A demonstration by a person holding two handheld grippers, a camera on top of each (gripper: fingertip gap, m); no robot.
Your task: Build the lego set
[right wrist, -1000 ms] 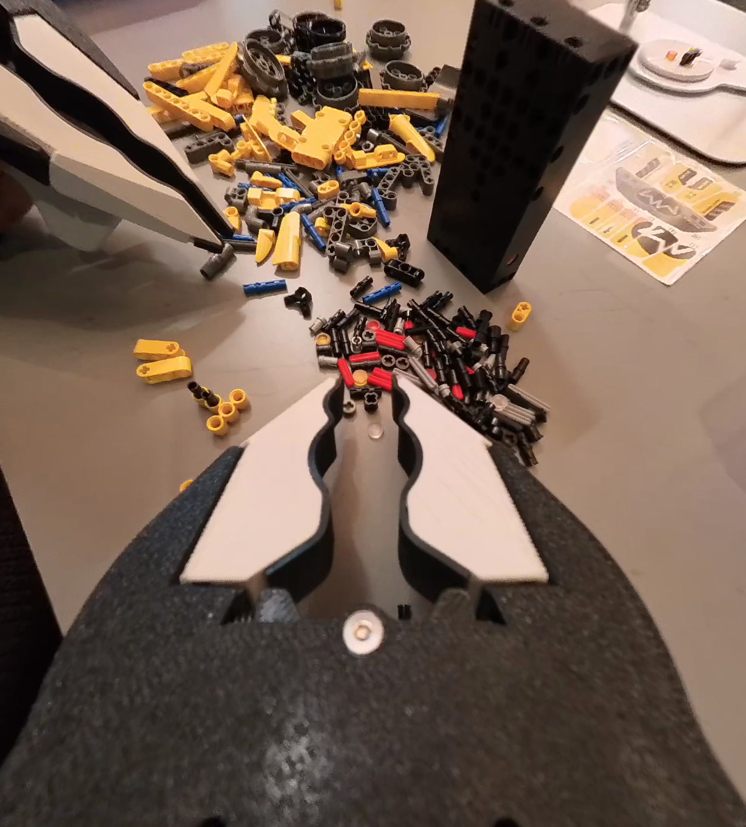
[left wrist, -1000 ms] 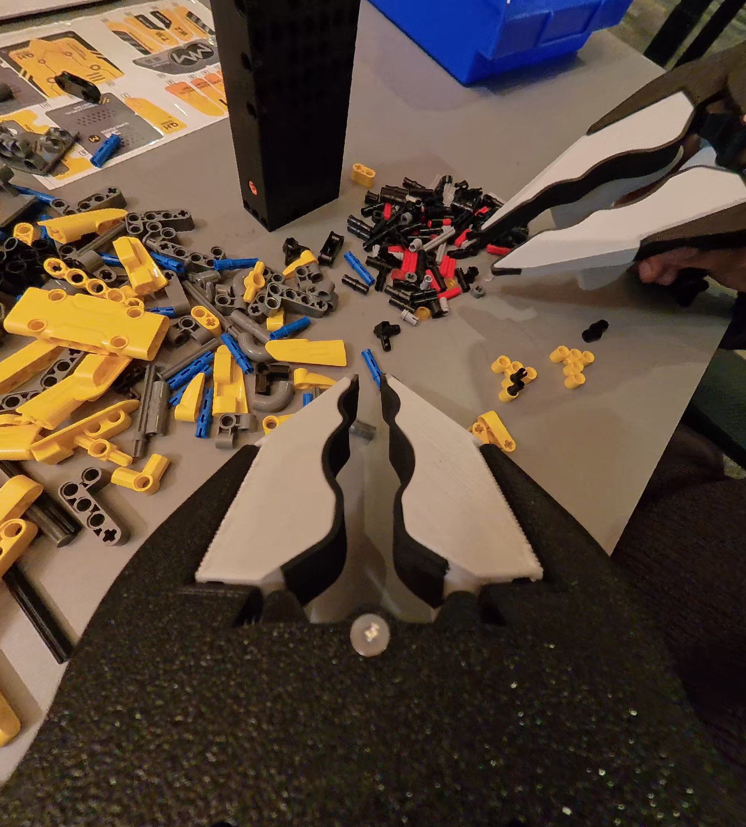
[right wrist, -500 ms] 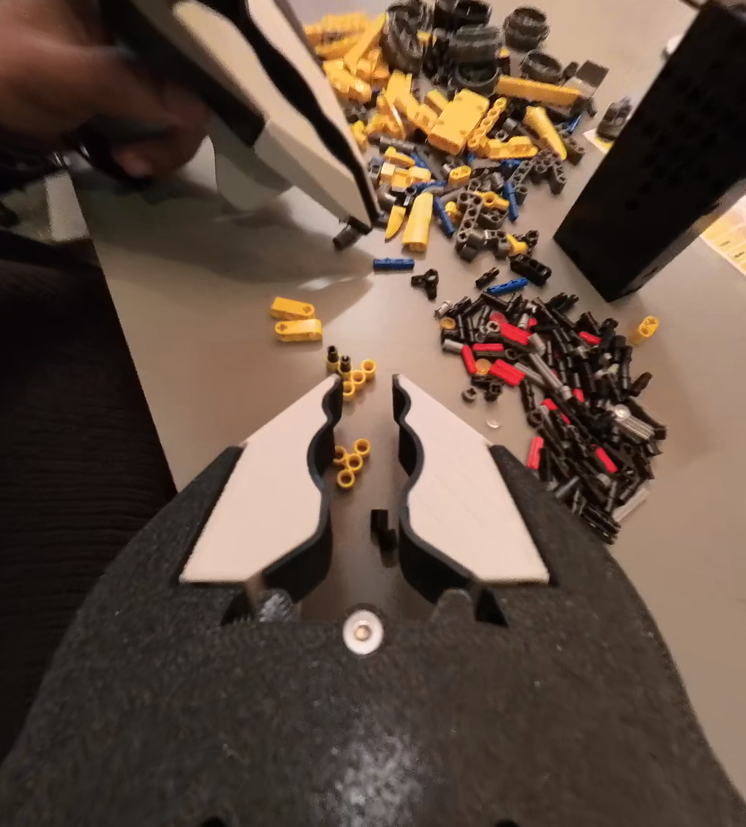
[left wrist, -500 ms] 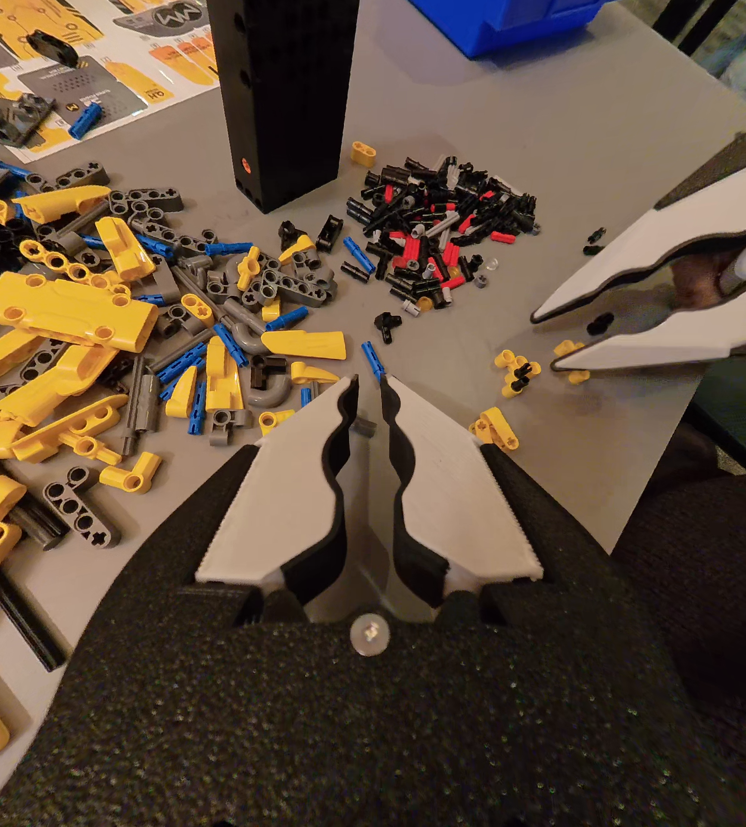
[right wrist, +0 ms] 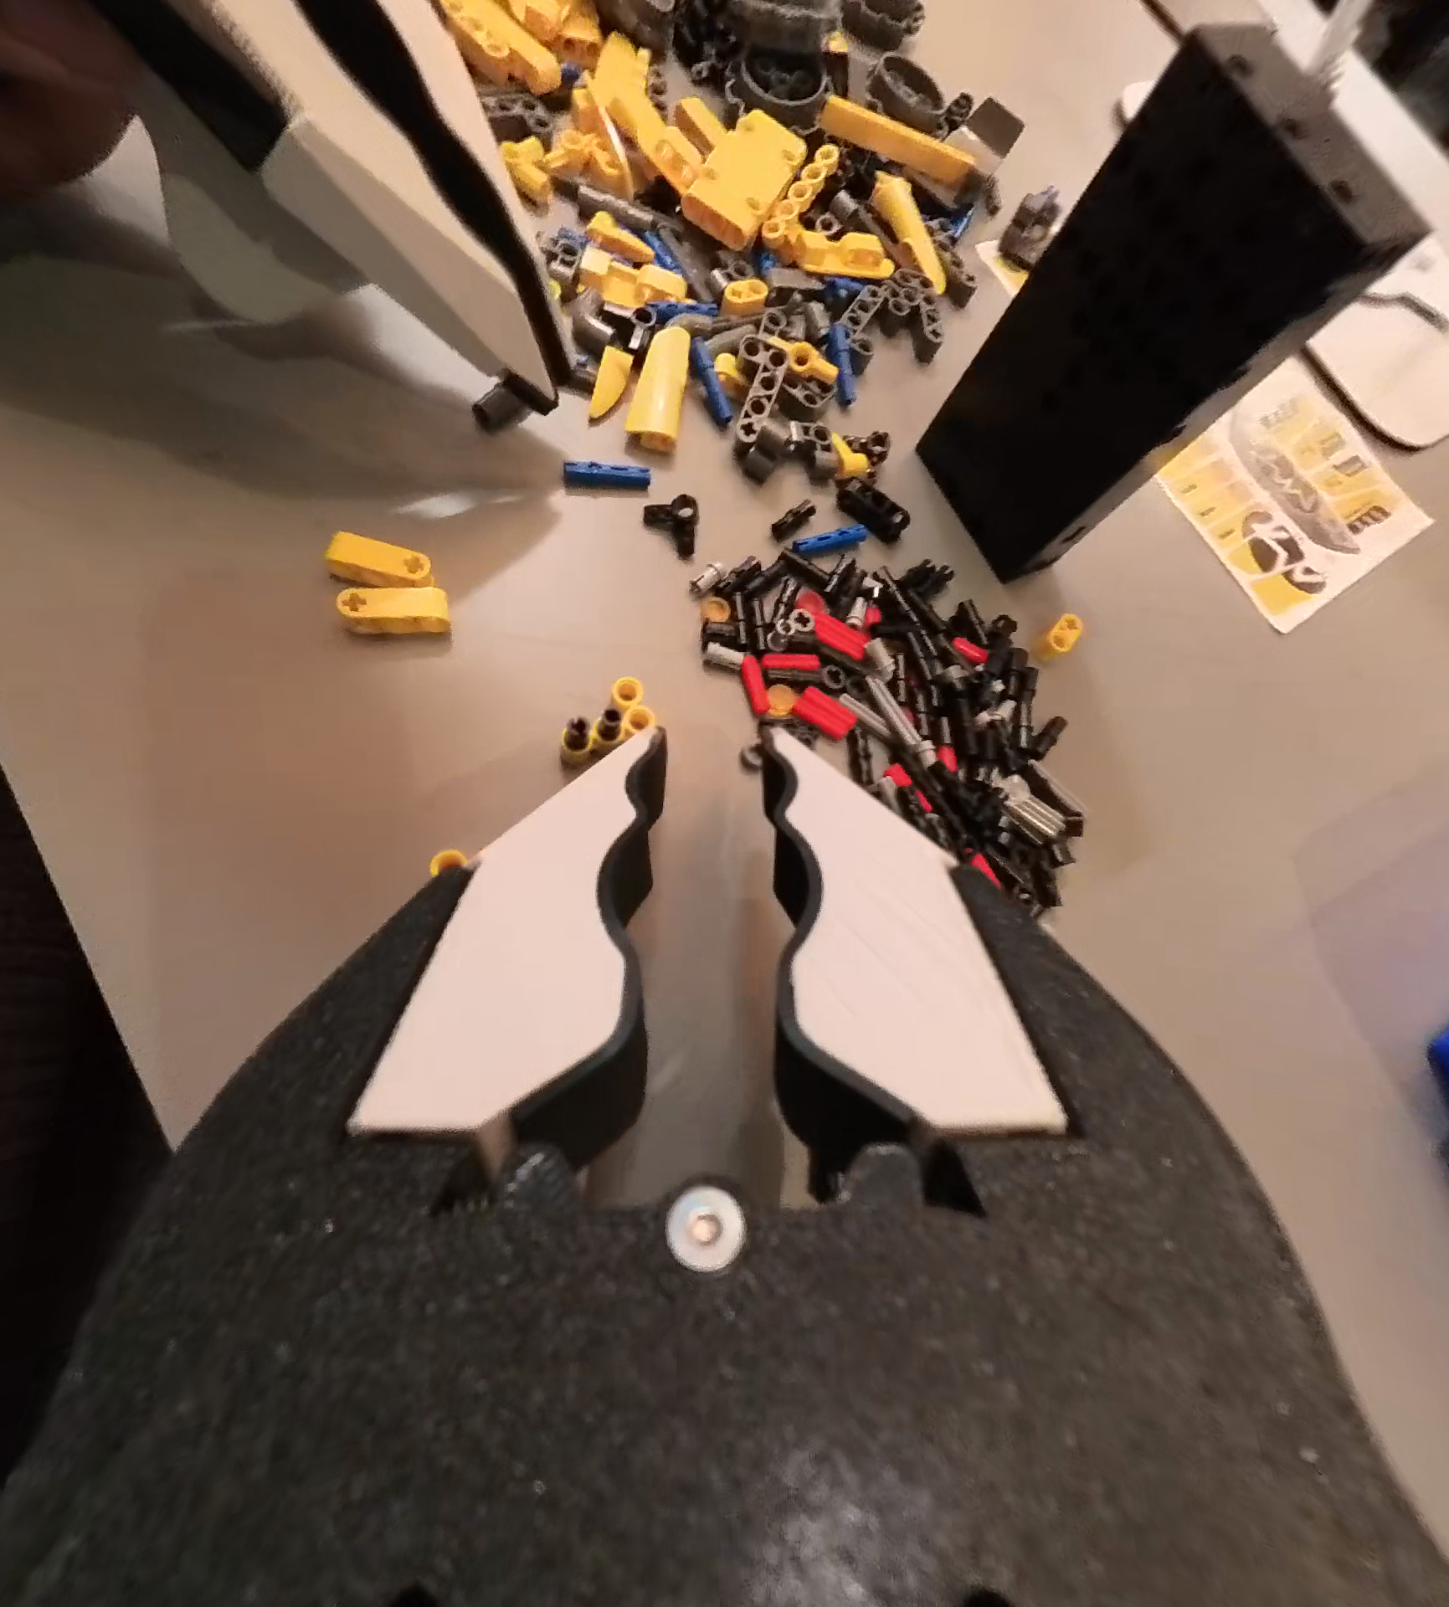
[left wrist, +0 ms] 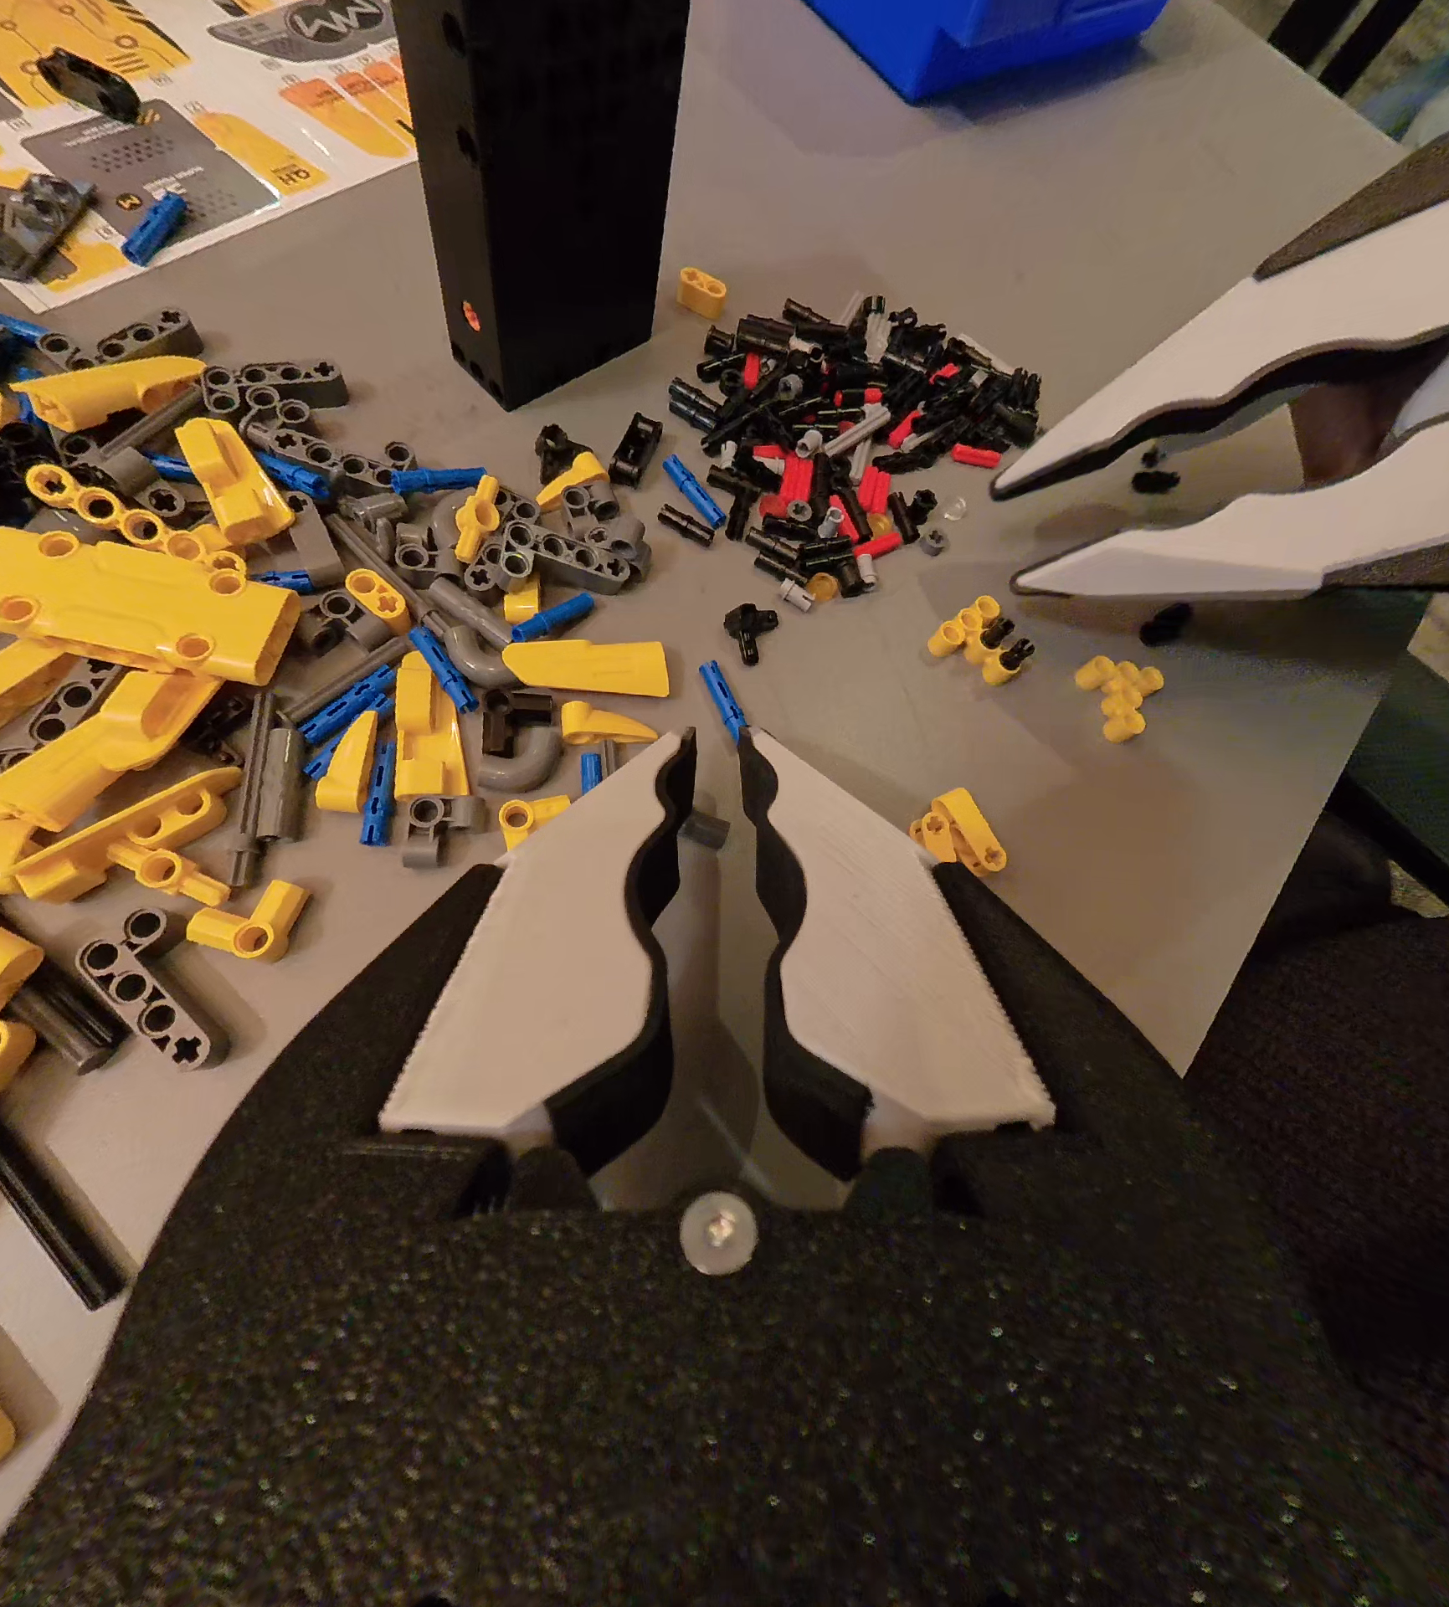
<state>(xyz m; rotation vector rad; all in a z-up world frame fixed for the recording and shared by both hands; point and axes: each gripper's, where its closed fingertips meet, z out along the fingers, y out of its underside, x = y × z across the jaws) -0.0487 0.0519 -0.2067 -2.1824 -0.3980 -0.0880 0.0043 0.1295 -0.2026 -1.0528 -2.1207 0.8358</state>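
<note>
**Two grippers over scattered building-toy parts**

A small grey pin point(left wrist: 706, 830) sits pinched between the left gripper point(left wrist: 716, 743) fingers, which are nearly closed on it, at frame centre. At right, the right gripper point(right wrist: 710, 746) hangs with fingers apart and empty, just beside a pile of black and red pins point(right wrist: 894, 696) on the grey tabletop point(right wrist: 268, 739). Yellow pieces point(left wrist: 120, 600) fill the left.

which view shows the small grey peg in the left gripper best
The right wrist view: the grey peg sticks out at the left gripper fingertips, seen side-on. The left wrist view shows only a bit of it between the fingers.
</note>
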